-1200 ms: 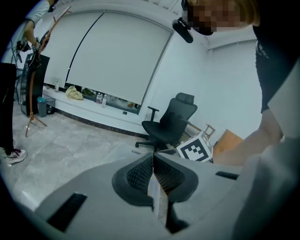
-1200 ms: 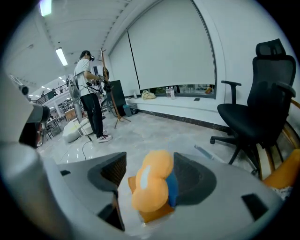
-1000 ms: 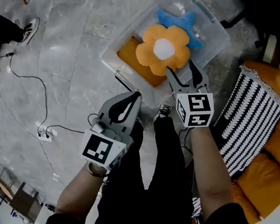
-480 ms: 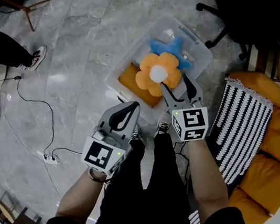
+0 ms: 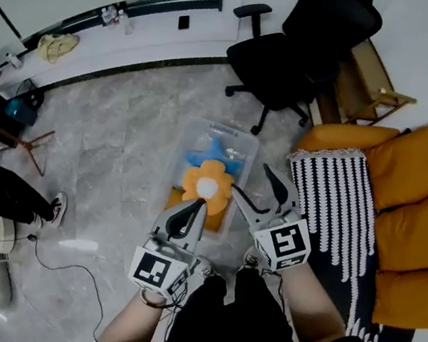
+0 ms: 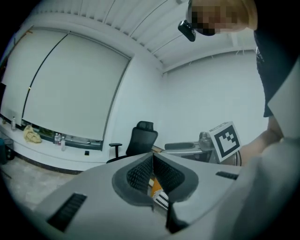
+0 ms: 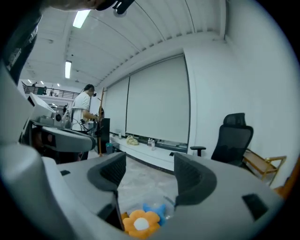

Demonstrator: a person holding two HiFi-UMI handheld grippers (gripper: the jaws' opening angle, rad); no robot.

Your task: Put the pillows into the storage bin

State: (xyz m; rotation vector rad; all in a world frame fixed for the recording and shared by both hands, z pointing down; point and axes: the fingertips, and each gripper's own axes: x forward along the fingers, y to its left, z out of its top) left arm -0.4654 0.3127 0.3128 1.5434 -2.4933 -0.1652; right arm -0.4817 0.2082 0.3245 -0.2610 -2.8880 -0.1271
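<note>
Premises present as an office-type room: black swivel chair (image 5: 286, 56), orange sofa (image 5: 412, 199), polished stone floor (image 5: 115, 133), wide blinded window (image 6: 70, 89).

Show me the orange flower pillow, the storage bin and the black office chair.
orange flower pillow (image 5: 206, 188), head view, its white centre.
storage bin (image 5: 240, 136), head view, clear far rim.
office chair (image 5: 270, 68), head view, black seat.

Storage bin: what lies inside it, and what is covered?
The bin holds an orange flower pillow on top, a blue pillow partly under it and an orange cushion beneath. The flower covers much of both; the bin's floor is hidden.
</note>
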